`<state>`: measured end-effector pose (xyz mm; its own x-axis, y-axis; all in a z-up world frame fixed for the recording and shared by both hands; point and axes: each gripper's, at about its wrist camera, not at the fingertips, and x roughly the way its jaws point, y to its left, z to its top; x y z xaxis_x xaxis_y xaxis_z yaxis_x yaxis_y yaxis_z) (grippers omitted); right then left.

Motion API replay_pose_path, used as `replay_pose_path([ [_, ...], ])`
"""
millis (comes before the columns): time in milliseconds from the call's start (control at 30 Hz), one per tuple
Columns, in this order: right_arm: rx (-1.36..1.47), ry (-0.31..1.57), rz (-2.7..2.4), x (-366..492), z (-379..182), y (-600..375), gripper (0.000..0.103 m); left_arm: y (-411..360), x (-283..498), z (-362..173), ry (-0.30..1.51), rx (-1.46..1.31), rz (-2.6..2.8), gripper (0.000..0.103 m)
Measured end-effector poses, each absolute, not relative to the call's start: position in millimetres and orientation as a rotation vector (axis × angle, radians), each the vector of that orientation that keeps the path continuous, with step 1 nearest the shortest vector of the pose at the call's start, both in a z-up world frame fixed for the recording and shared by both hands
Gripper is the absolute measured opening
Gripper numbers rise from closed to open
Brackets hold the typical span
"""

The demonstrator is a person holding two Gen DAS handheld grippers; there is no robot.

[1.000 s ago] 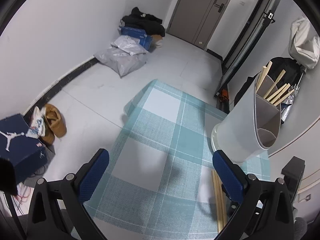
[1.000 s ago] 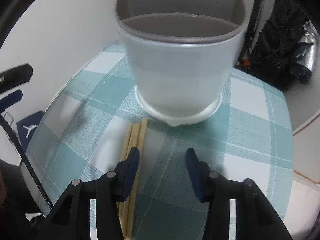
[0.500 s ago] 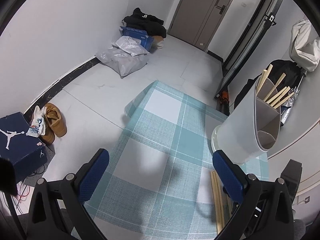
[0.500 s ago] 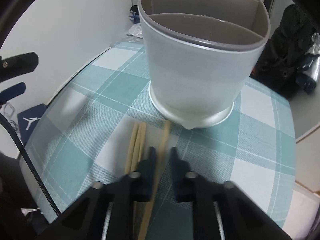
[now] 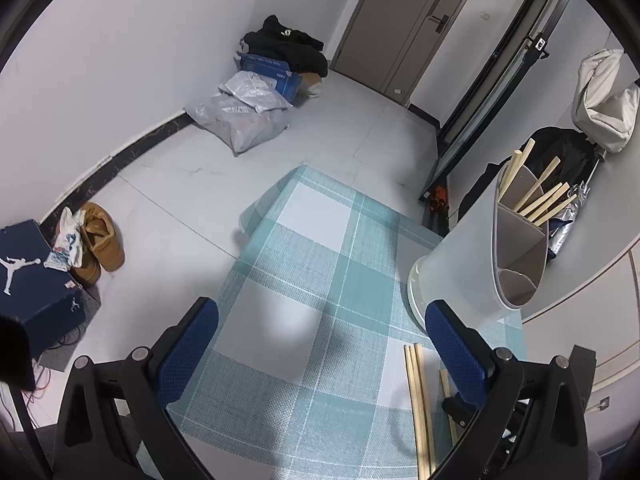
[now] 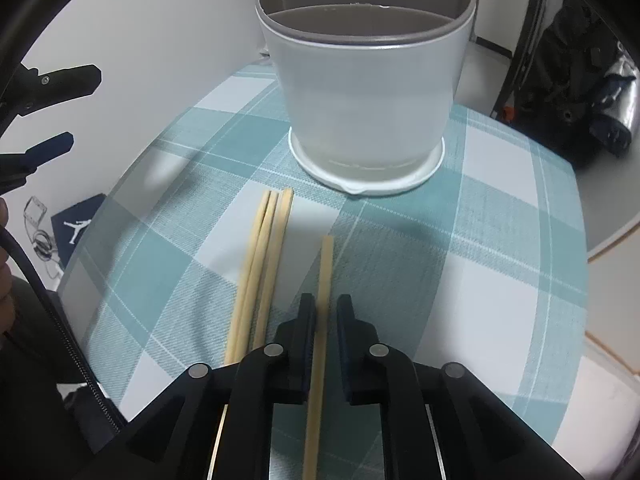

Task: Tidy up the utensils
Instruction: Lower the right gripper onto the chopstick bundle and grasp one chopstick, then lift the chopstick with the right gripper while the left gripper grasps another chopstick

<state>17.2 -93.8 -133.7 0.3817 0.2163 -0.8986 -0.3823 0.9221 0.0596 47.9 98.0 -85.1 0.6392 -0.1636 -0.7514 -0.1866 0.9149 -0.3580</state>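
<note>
The right gripper [image 6: 323, 314] is clenched on one chopstick [image 6: 323, 276], its long axis running straight ahead toward the white holder [image 6: 366, 92]. Three more chopsticks [image 6: 260, 268] lie alongside on the checked cloth [image 6: 500, 248]. The left gripper [image 5: 320, 344] hangs wide apart, holding nothing.

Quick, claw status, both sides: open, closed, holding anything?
Left claw: open, holding nothing.
Right claw: closed on a single chopstick, apart from the three chopsticks lying on the mat.

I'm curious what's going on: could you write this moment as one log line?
right gripper: shut on chopstick | left gripper: open, idle | three chopsticks on tablecloth | holder ahead
</note>
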Motion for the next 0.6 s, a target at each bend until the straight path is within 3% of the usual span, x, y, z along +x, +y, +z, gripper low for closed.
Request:
replay_pose_path([
  [67, -0.186, 1.114, 0.383, 23.5, -138.0, -83.9, 0.023, 96.8, 49.3, -88.3, 0.901, -0.432, 0.001, 0.102],
  [233, -0.218, 1.112, 0.395, 44.8, -143.7, -76.2, 0.028, 90.8, 52.1, -98.8, 0.956, -0.393, 0.007, 0.102],
  [300, -0.218, 1.117, 0.415, 48.9, -143.4, -72.9, 0.022, 85.7, 54.1, -105.0, 0.994, -0.366, 0.007, 0.102],
  [367, -0.209, 1.124, 0.432, 51.6, -143.7, -73.3, 0.006, 80.1, 55.0, -110.0, 1.029, -0.345, -0.002, 0.102],
  [600, 0.022, 1.113, 0.437, 60.3, -133.6, -107.4, 0.005, 51.4, 59.6, -127.5, 1.157, -0.296, -0.080, 0.102],
])
